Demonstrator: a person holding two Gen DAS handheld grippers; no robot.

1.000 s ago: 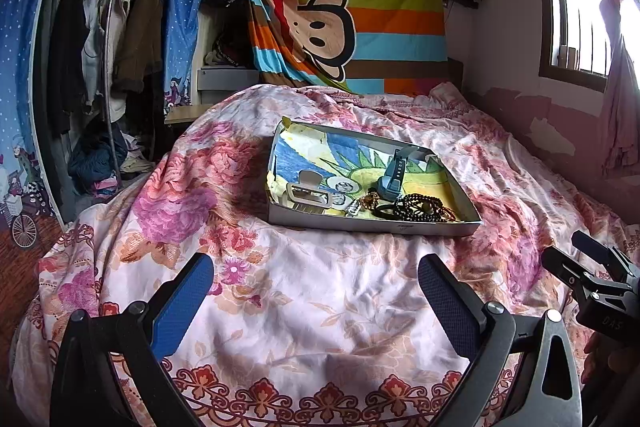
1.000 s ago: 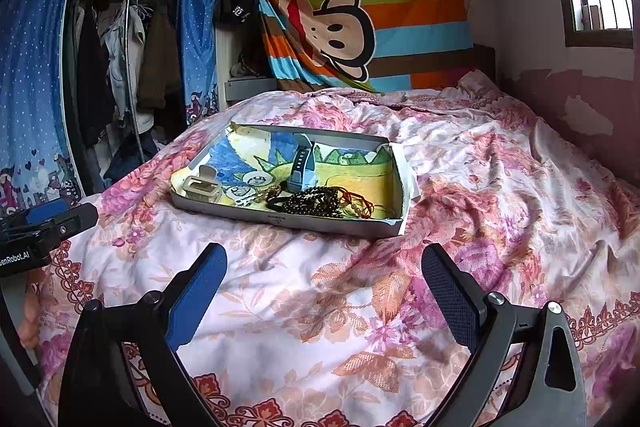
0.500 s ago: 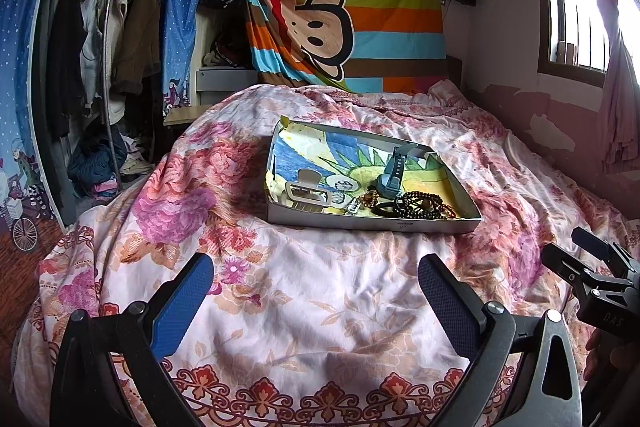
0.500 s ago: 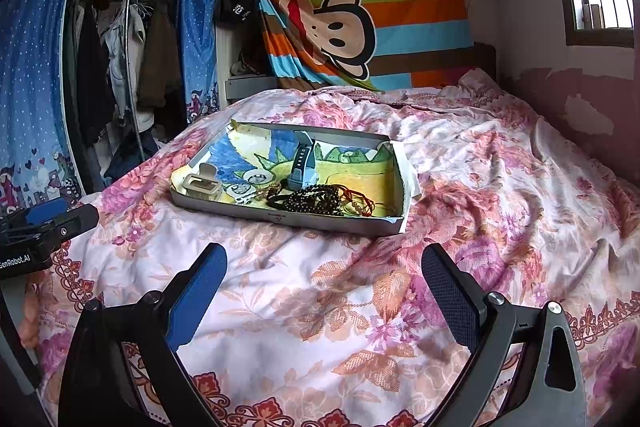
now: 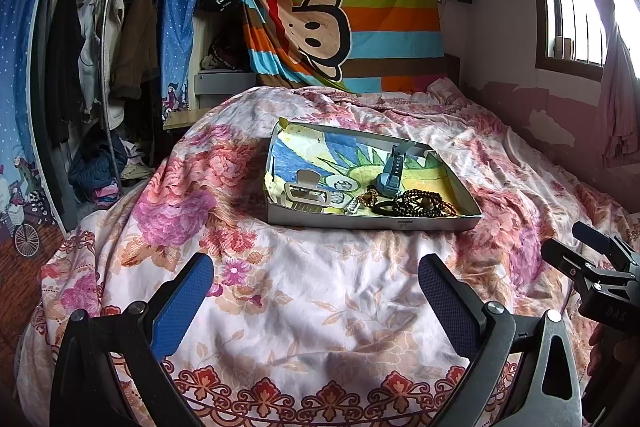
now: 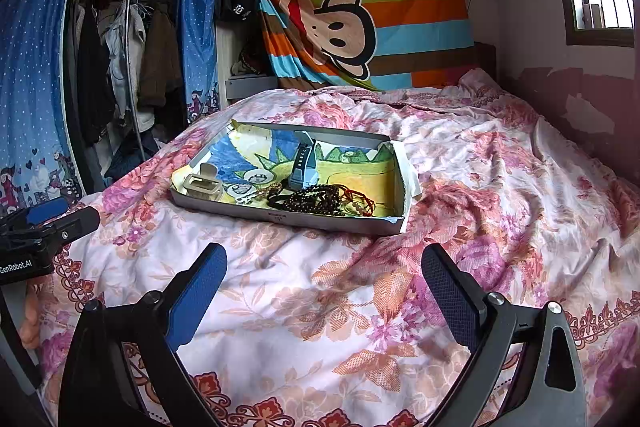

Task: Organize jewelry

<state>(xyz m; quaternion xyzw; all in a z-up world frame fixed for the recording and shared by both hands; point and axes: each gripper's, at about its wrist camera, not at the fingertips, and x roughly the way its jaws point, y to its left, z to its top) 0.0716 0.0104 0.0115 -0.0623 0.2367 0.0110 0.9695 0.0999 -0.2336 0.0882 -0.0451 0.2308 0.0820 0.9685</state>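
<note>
Through my left wrist view, my left gripper (image 5: pixel 316 297) hung with its jaws spread wide and nothing between the blue pads, over the pink floral bedspread (image 5: pixel 320 307). Well ahead lay the shallow grey cardboard tray (image 5: pixel 372 223) lined with a cartoon drawing. In it sat a cream plastic claw hair clip (image 5: pixel 306 191) at the near left, a blue rubber wristband watch (image 5: pixel 393 173) propped up in the middle, and a dark brown beaded bracelet pile (image 5: pixel 422 203) at the near right. My right gripper (image 5: pixel 592 267) showed from the side at the frame's right edge.

In my right wrist view, my right gripper (image 6: pixel 324 285) was likewise released and empty, short of the tray (image 6: pixel 288 217). The clip (image 6: pixel 202 183), watch (image 6: pixel 302 163) and beads (image 6: pixel 316 199) sat in the same order.

I judged the beads light, limp and apt to tangle and drag their neighbours, so I would pinch a loose loop at the heap's edge. The watch strap looked springy and easy to take across its upright band. The clip was stiff and smooth; its flat body seemed the safest hold.

Only the right view showed a thin red cord bracelet (image 6: pixel 362 203) trailing from the beads toward the tray's right end.
</note>
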